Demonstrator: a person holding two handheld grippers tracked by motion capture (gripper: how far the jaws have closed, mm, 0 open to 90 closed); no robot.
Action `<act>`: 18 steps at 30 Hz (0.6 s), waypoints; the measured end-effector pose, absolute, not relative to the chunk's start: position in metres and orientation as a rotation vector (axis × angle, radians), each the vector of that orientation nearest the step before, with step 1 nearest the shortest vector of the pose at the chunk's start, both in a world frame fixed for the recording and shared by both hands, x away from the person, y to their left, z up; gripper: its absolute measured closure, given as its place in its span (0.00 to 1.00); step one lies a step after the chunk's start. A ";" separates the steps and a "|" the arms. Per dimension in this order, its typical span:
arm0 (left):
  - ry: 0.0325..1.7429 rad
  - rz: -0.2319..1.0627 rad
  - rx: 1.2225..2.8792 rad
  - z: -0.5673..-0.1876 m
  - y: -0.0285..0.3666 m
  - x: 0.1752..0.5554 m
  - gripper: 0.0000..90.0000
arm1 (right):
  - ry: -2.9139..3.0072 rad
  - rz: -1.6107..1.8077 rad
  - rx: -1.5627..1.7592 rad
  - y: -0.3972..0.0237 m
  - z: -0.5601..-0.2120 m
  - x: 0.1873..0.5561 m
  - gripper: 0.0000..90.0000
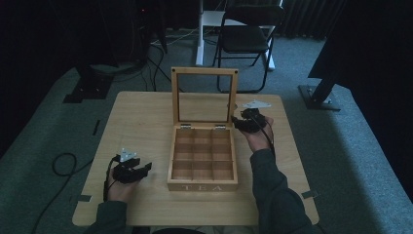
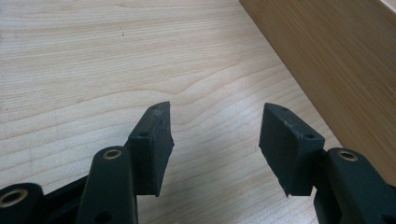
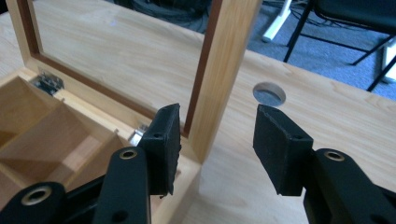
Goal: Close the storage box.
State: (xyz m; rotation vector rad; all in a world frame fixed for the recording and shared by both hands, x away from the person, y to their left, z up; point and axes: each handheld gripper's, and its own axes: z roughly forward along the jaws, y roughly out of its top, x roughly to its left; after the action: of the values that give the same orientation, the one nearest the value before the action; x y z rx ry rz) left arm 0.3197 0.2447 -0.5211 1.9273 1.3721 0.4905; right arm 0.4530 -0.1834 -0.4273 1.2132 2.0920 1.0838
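Note:
A wooden tea box (image 1: 202,185) marked TEA stands in the middle of the table (image 1: 141,112), its compartments bare. Its glazed lid (image 1: 203,72) stands upright at the back. My right gripper (image 1: 239,122) is at the lid's lower right corner. In the right gripper view the gripper (image 3: 218,109) is open, and the lid's right frame post (image 3: 224,60) rises between its jaws, close to the left pad (image 3: 161,149) with a gap on both sides. My left gripper (image 1: 145,168) rests left of the box, open and holding nothing (image 2: 217,109). The box's side wall (image 2: 336,60) is just beside it.
A round hole (image 3: 269,93) pierces the tabletop behind the lid's right side. A black folding chair (image 1: 246,34) and a white desk leg (image 1: 199,34) stand beyond the table. A cable (image 1: 63,163) loops on the carpet at the left.

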 end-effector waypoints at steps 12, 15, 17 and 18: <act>1.368 0.453 1.898 -0.519 0.245 0.320 0.49 | 2.075 1.119 1.249 -0.184 -0.423 0.473 0.57; 1.360 0.441 1.896 -0.517 0.245 0.319 0.49 | 2.077 1.162 1.252 -0.184 -0.420 0.478 0.57; 1.354 0.440 1.893 -0.515 0.243 0.320 0.49 | 2.080 1.187 1.254 -0.184 -0.418 0.482 0.56; 1.350 0.444 1.895 -0.513 0.243 0.320 0.49 | 2.083 1.190 1.256 -0.183 -0.418 0.484 0.56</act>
State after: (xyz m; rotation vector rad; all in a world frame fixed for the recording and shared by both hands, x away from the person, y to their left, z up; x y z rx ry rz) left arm 0.3200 0.2426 -0.5133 1.8951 1.3498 0.4436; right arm 0.4842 -0.1831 -0.4181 1.2565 2.0827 1.1902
